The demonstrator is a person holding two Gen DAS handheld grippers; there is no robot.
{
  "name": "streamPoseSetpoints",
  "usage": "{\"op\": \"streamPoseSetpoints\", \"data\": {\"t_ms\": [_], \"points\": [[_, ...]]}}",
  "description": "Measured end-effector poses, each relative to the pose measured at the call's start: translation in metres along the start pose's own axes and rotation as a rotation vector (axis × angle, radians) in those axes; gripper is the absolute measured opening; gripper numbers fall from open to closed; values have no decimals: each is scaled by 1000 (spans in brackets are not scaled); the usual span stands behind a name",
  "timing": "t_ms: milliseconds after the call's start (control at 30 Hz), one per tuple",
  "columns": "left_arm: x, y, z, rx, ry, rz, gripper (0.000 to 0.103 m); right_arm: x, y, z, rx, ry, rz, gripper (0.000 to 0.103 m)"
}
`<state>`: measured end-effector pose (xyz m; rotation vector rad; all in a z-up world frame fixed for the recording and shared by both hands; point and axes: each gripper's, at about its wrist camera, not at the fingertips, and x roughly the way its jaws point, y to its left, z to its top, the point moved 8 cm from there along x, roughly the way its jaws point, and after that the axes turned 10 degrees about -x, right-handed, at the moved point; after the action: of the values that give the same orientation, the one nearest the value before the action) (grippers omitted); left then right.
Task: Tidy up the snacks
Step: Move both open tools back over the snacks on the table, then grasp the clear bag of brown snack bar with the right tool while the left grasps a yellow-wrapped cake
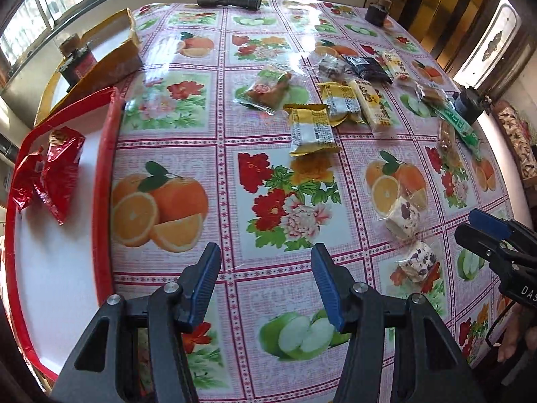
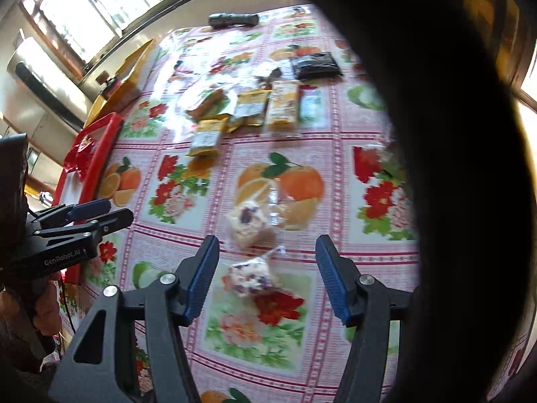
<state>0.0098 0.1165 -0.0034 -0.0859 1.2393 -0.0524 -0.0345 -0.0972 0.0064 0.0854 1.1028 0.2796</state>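
Observation:
A red-rimmed white tray lies at the table's left and holds red snack packets. Several wrapped snacks lie loose on the flowered tablecloth: yellow packets, an orange pastry pack, a black packet, a green stick. Two clear-wrapped nougat pieces lie just ahead of my right gripper, which is open and empty, the nearer piece between its fingers. My left gripper is open and empty, right of the tray. The right gripper also shows in the left wrist view.
A black flashlight lies at the far edge. A yellow box lid and a small dark jar sit behind the tray. Dark jars stand at the right. A dark blur covers the right wrist view's right side.

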Motion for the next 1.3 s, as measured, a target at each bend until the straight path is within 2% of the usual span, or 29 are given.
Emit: {"op": "streamPoseSetpoints", "data": {"t_ms": [133,333,533,867,900,933,967,1100,1300], "points": [[8,-16,15,-20,10,-18,56,-3,-28,-8,53,2,-16,61],[19,-32,61,-74,1,-27,56,-4,-51,-13,86,-6,-18,61],[49,-47,87,-131,86,-57,56,0,-60,-11,97,-7,-10,61],[77,-55,89,-115,126,-16,54,1,-98,5,140,-27,-44,61],[76,-57,89,-109,113,-20,52,2,-103,9,144,-30,-57,61],[78,-60,89,-104,117,-27,44,2,-107,12,143,-35,-70,61],[77,-60,90,-101,107,-20,41,3,-111,17,143,-41,-83,61],[79,-65,92,-111,104,-45,40,12,-121,38,164,-55,-123,61],[75,-56,89,-116,118,-78,39,41,-133,59,233,-12,-179,60]]}}
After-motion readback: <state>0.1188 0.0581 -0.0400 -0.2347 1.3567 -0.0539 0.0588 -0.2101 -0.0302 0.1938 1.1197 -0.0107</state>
